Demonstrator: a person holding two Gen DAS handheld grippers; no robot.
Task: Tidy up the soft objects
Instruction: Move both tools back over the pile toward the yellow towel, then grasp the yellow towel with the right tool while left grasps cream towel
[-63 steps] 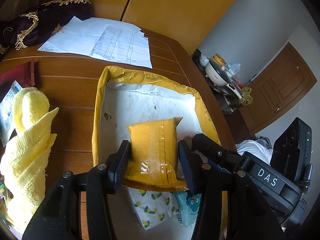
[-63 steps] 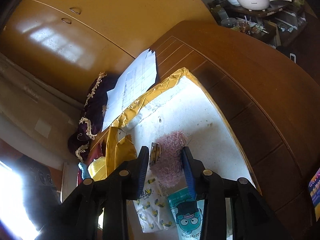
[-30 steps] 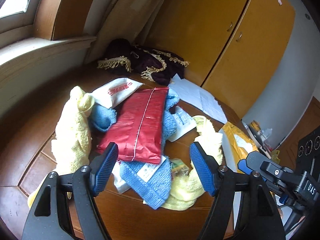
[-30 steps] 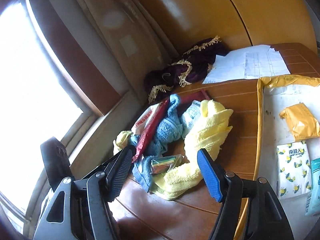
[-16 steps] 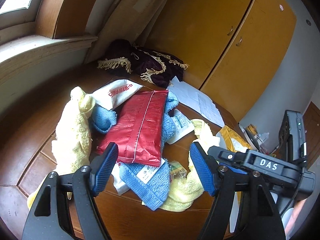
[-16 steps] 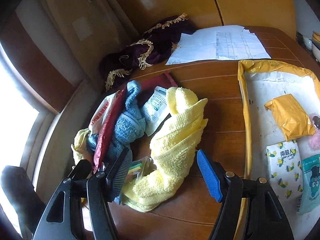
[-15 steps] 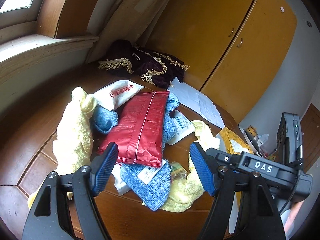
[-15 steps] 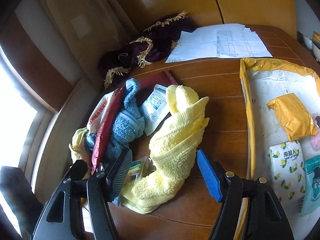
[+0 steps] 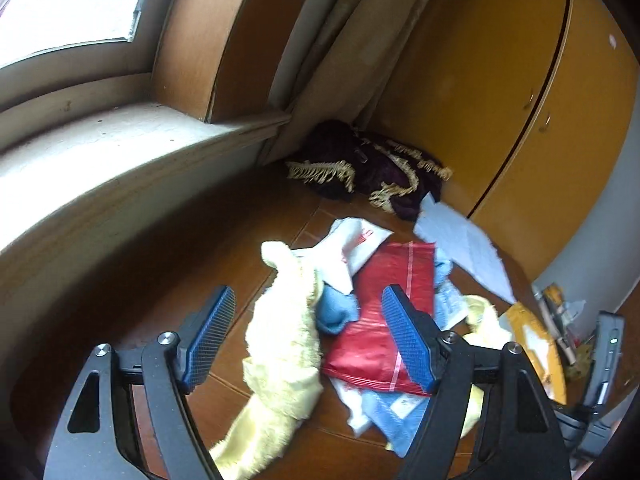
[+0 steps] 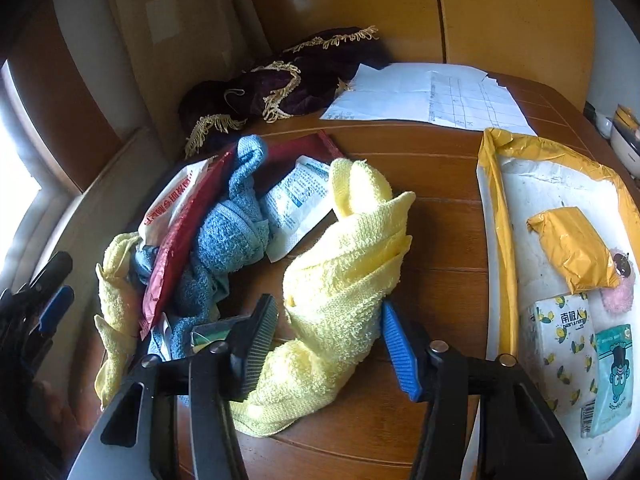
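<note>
Both hand-held grippers are wide open & empty, hovering over the soft pile on the wood counter (image 10: pixel 436 168).

Right hand-held gripper (image 10: pixel 326 342): vs 0.5 s ago it has dropped lower & closer. The big yellow towel (image 10: pixel 344 276) now sits between its fingers (image 10: pixel 398 346), the bottom fold bulging out past both pads; whether the pads touch it I can't tell, no squeeze visible. Ahead-left of it: blue towel (image 10: pixel 234 236), red pouch (image 10: pixel 180 236) on edge, white printed pack (image 10: pixel 298 204) tucked betw. blue & yellow. Far ahead: dark fringed cloth (image 10: pixel 280 76) & paper sheets (image 10: pixel 428 98). To its right, the yellow-rimmed tray (image 10: pixel 490 216) holds an orange packet (image 10: pixel 572 250), pink fluffy bit (image 10: pixel 620 294) just beside it, plus 2 tissue packs (image 10: pixel 560 344) nearer. All four lie as they did 0.5 s ago.

Left hand-held gripper (image 9: pixel 308 338): view has swung left & tilted since 0.5 s ago; more window sill shows, pile has slid right in frame. A 2nd, smaller yellow towel (image 9: pixel 284 352) lies betw. its fingers, closer to the left pad, not touched. Red pouch (image 9: pixel 384 312) sits right behind the right fingertip. White pack w/ red print (image 9: pixel 352 248) is ahead, a blue towel end (image 9: pixel 334 312) betw. towel & pouch. Frame is motion-blurred. The other hand-held gripper's body shows at far right edge.

The left gripper's blue pad also shows at the left edge of the right wrist view, near the small yellow towel's tail.
</note>
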